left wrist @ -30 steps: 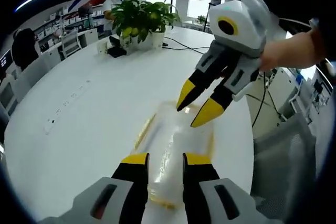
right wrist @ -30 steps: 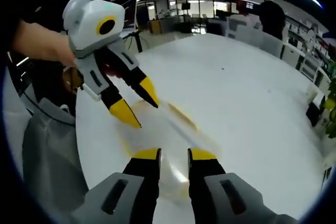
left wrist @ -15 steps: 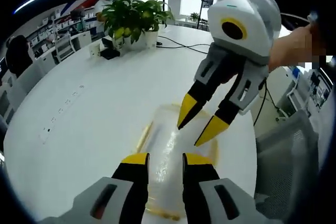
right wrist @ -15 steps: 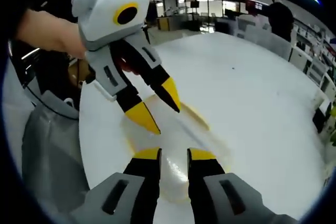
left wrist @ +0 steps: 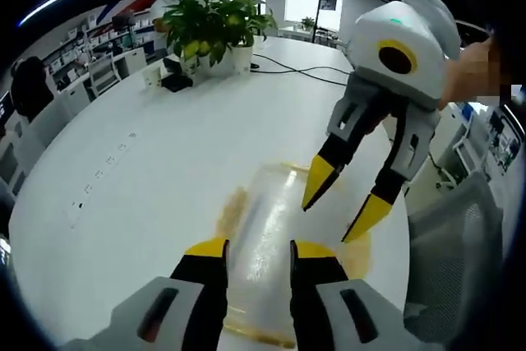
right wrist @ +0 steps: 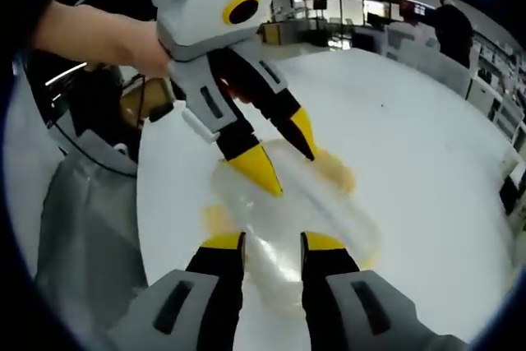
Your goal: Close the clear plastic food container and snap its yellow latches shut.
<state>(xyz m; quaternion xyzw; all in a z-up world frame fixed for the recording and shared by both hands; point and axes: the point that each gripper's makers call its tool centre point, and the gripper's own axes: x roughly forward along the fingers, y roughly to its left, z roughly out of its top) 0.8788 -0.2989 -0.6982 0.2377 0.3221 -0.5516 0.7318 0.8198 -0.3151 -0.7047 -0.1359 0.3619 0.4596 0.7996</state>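
Left gripper view showed the clear plastic food container [left wrist: 271, 236] lying on the white table [left wrist: 148, 170], its yellow latches [left wrist: 230, 207] blurred along the edges, so whether any was snapped down could not be told. The left gripper [left wrist: 256, 252] hung just over the container's near end, its jaws apart with the lid showing between them. The right gripper [left wrist: 343, 207] came in from the right, jaws spread wide above the far end. A potted plant [left wrist: 215, 26] stood well away across the table.

Right gripper view had the right gripper [right wrist: 273, 244] parted over the container [right wrist: 288, 211], the left gripper [right wrist: 279, 162] opposite.
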